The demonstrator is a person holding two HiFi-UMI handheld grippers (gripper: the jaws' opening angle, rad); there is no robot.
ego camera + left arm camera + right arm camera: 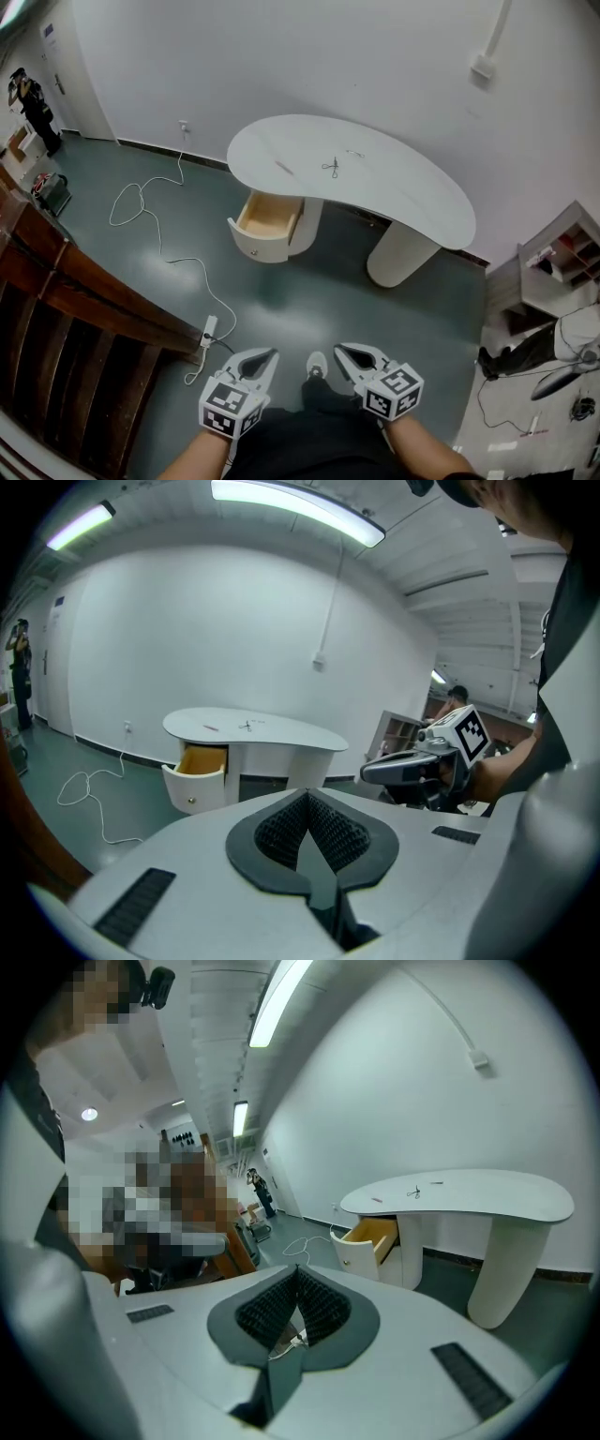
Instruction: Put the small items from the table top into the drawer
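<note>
White tabletop (412,192) far off, drawer (267,217) open, scissors (332,168) untouched; left claw (263,357), right claw (348,353) closed, empty; next walk closer

The right gripper (298,1274) is seen with its ribbed fingers (323,1309) pressed tip to tip, well apart from the white worktop (487,1199), on which scissors (412,1192) are laid and under which a wood-lined drawer (373,1237) is left open.
</note>
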